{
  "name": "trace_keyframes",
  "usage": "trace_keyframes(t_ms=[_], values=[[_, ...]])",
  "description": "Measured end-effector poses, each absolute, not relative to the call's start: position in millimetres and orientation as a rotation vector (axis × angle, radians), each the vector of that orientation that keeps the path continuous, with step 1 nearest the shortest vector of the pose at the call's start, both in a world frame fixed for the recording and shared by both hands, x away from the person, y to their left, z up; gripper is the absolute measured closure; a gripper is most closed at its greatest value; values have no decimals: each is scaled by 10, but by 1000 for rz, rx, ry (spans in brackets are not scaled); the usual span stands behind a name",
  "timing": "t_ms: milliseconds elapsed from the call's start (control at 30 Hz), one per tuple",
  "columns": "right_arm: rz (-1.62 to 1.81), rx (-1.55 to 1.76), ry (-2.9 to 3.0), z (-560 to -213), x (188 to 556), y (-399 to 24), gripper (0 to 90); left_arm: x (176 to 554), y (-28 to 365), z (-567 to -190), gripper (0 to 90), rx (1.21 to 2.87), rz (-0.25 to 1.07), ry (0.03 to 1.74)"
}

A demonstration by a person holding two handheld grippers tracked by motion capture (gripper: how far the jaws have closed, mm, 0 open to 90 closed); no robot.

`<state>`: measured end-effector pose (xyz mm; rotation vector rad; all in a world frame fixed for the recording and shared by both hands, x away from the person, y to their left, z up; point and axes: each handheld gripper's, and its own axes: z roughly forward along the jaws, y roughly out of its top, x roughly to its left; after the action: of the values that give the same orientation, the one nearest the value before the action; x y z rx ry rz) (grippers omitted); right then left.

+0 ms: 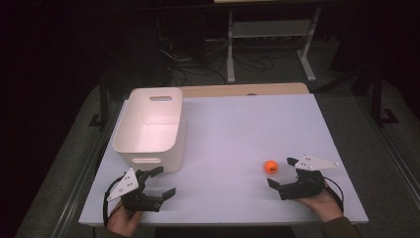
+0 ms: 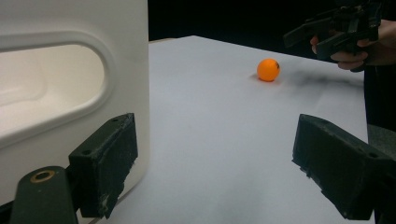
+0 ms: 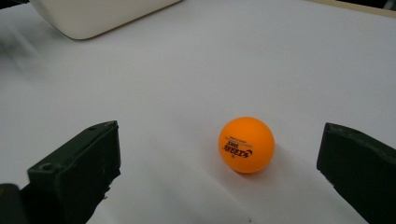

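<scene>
An orange ping-pong ball (image 1: pixel 271 166) rests on the white table (image 1: pixel 233 134), right of centre; black print shows on the ball (image 3: pixel 246 144) in the right gripper view. My right gripper (image 1: pixel 280 172) is open just right of the ball and points at it; the ball lies ahead of the jaws, nothing between them. My left gripper (image 1: pixel 163 181) is open near the front left, beside the white bin (image 1: pixel 148 126). In the left gripper view the bin's handle wall (image 2: pixel 70 93) is close on the left, the ball (image 2: pixel 268 69) farther off, and the right gripper (image 2: pixel 322 35) behind it.
The white bin stands at the table's left and nothing shows inside it. A wooden strip (image 1: pixel 242 90) runs along the table's far edge. Beyond it are a white rack's legs (image 1: pixel 230 54) and cables on a dark floor.
</scene>
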<state>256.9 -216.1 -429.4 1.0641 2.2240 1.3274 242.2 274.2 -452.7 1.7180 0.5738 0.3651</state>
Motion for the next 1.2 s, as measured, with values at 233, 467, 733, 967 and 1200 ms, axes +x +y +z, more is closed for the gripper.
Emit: trace_keyframes(t_ms=[233,467,733,967,1200], values=[[1326,1069,2221,-4282,2563,-2165,0,2419,2742,-4527,139,1718,368,572],[1323,1067,2223,-4281,2575,-2166,0,2419,2742,-4527,139,1717,367,571],[1324,1069,2218,-4270,2565,-2169,0,2427,2742,-4527,139,1719,363,575],[1320,1068,2215,-4264,2571,-2172,0,2422,2742,-4527,139,1718,364,572],[1312,1062,2215,-4251,2583,-2175,0,2428,2737,-4526,139,1722,361,579]])
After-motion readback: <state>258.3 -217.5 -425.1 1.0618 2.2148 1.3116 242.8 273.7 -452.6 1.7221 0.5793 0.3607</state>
